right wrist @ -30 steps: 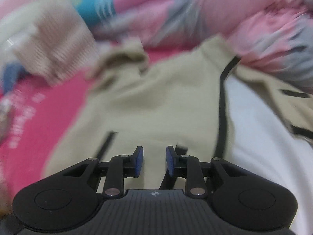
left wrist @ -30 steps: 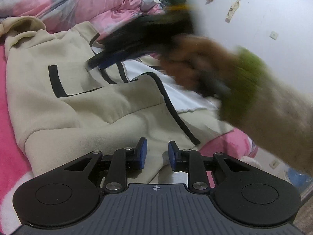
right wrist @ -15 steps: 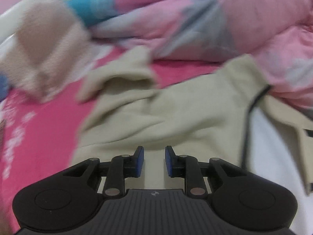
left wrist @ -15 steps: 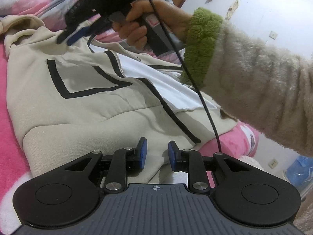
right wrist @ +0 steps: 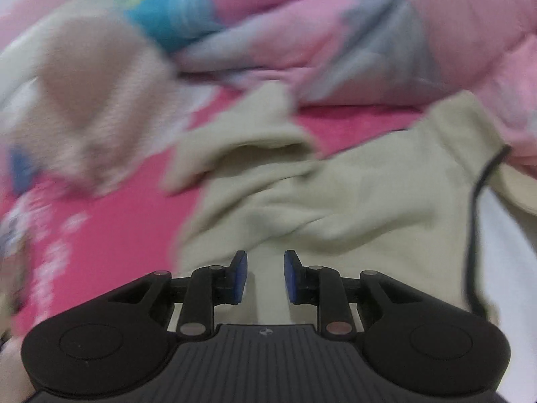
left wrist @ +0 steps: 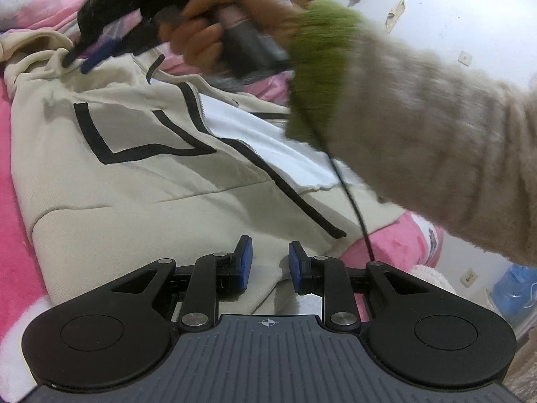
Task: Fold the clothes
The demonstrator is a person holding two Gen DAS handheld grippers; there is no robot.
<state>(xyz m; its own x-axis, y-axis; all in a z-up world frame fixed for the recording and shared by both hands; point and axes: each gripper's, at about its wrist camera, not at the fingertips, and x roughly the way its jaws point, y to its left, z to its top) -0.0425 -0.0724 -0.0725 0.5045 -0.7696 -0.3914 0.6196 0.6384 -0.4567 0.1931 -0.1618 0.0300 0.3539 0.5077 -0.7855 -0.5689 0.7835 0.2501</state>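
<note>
A beige zip jacket (left wrist: 134, 194) with black stripes and a white lining (left wrist: 261, 141) lies open on a pink sheet. My left gripper (left wrist: 267, 259) hovers open over the jacket's hem, with nothing between its blue pads. A hand (left wrist: 201, 30) holds my right gripper (left wrist: 80, 61) over the jacket's far left shoulder; it is blurred there. In the right wrist view my right gripper (right wrist: 265, 273) is open just above the beige cloth (right wrist: 335, 208). A crumpled sleeve end (right wrist: 255, 127) lies just ahead of it.
A pink and grey quilt (right wrist: 369, 33) is bunched along the far side of the bed. The pink sheet (right wrist: 117, 241) shows to the left of the jacket. A fuzzy sleeve (left wrist: 419, 127) and a black cable (left wrist: 349, 198) cross above the jacket. A blue bottle (left wrist: 517, 288) stands low right.
The right gripper has swept from the jacket's middle to its far left shoulder, and its view has closed in on the sleeve end. The left gripper has stayed put.
</note>
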